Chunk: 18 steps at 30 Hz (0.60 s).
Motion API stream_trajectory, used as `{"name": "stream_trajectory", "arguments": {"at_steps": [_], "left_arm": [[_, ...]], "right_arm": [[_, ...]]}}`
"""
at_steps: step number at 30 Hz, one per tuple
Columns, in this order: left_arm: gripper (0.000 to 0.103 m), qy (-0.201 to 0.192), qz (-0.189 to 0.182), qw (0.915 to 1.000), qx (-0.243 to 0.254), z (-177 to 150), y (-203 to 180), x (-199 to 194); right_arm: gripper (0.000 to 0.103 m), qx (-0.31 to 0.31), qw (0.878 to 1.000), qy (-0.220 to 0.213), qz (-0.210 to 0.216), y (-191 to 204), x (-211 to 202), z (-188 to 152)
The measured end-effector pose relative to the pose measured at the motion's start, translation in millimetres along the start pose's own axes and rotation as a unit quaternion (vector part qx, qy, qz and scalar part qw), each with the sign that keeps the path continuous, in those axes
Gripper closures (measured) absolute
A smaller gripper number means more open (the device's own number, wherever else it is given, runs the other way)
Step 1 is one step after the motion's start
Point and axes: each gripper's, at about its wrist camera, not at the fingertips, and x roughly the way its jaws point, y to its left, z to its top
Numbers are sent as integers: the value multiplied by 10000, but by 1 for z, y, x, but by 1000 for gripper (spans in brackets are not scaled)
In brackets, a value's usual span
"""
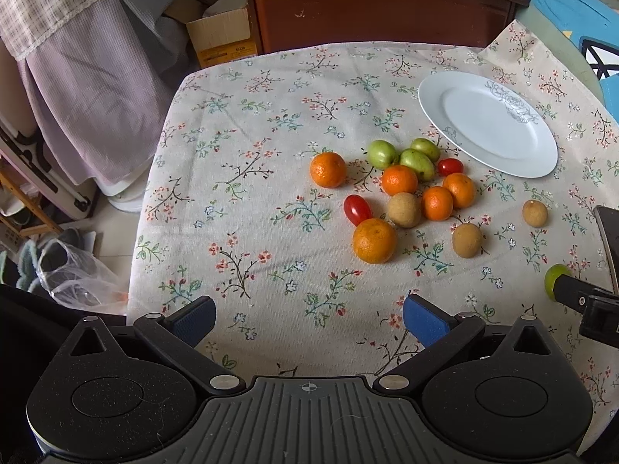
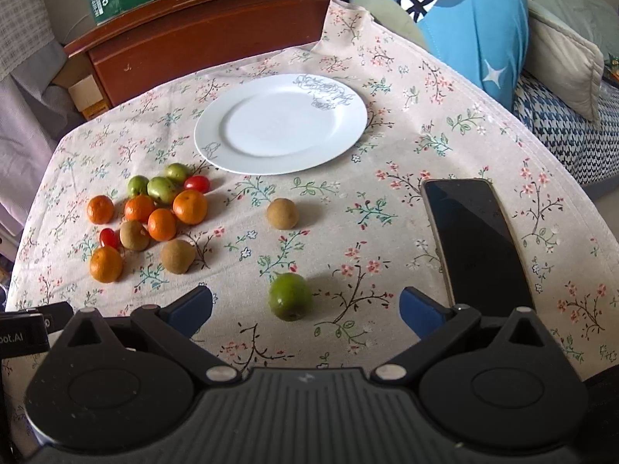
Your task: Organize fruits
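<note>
A white plate [image 1: 487, 123] lies empty at the far right of the floral tablecloth; it also shows in the right wrist view [image 2: 280, 123]. A cluster of oranges [image 1: 373, 240], green fruits [image 1: 382, 153], cherry tomatoes [image 1: 356, 209] and brown fruits [image 1: 404, 209] lies near its left. My left gripper [image 1: 309, 321] is open and empty, near the front edge. My right gripper [image 2: 305, 309] is open, with a lone green fruit [image 2: 290, 296] between its fingers, untouched. A brown fruit [image 2: 282, 213] lies further ahead.
A black phone [image 2: 476, 239] lies on the cloth right of the right gripper. A wooden cabinet [image 1: 383, 4] stands behind the table. A cardboard box [image 1: 220, 34] and floor clutter lie off the left edge. A blue cushion [image 2: 464, 11] is at far right.
</note>
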Motion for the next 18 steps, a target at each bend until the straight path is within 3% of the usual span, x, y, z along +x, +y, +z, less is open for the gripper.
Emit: {"name": "stream_trajectory", "arguments": {"at_steps": [18], "left_arm": [[0, 177, 20, 9998, 41, -1, -7, 10]], "right_arm": [[1, -117, 9996, 219, -114, 13, 17, -5]]}}
